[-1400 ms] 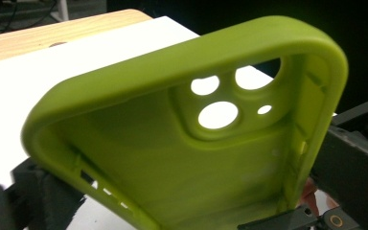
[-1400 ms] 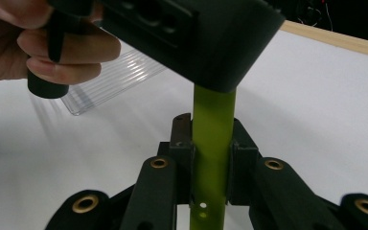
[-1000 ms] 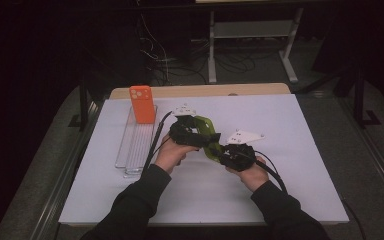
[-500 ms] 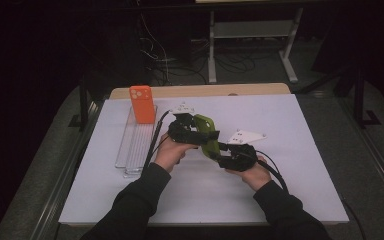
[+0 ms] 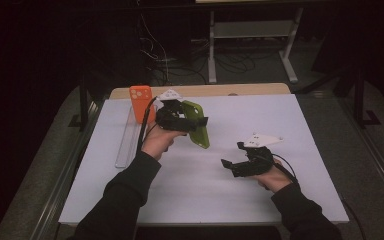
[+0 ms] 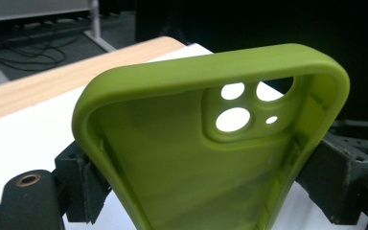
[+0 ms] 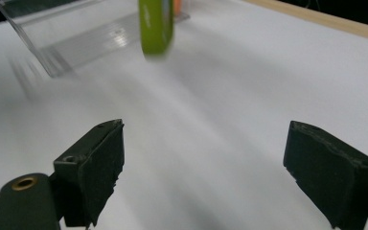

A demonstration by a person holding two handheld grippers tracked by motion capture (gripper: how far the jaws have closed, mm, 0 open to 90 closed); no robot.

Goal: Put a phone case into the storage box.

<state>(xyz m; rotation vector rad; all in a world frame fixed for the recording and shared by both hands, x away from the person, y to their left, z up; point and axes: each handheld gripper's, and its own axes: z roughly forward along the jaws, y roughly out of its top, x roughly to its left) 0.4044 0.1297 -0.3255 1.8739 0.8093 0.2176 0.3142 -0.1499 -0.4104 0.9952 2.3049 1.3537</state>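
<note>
A green phone case (image 5: 202,134) hangs above the white table (image 5: 300,125), left of the middle. My left gripper (image 5: 194,121) is shut on it after its jaws have just been closing. In the left gripper view both pads (image 6: 84,184) press the side walls of the case (image 6: 187,158), whose hollow inside and camera holes face the camera. My right gripper (image 5: 232,166) is low over the table at the right, apart from the case. Its jaws have just been opening and stand wide with nothing between them (image 7: 211,172). Farther off in that view is the green case (image 7: 155,24).
An orange phone case (image 5: 140,102) stands upright at the far end of a clear plastic rack (image 5: 126,142) along the table's left side; that rack (image 7: 72,36) also lies beyond the right jaws. A wooden strip (image 5: 240,90) runs along the table's far edge.
The two grippers, together at the green case before, have separated. The left one rose and moved back-left with the case. The right one let go, opened and drew away to the right and nearer.
</note>
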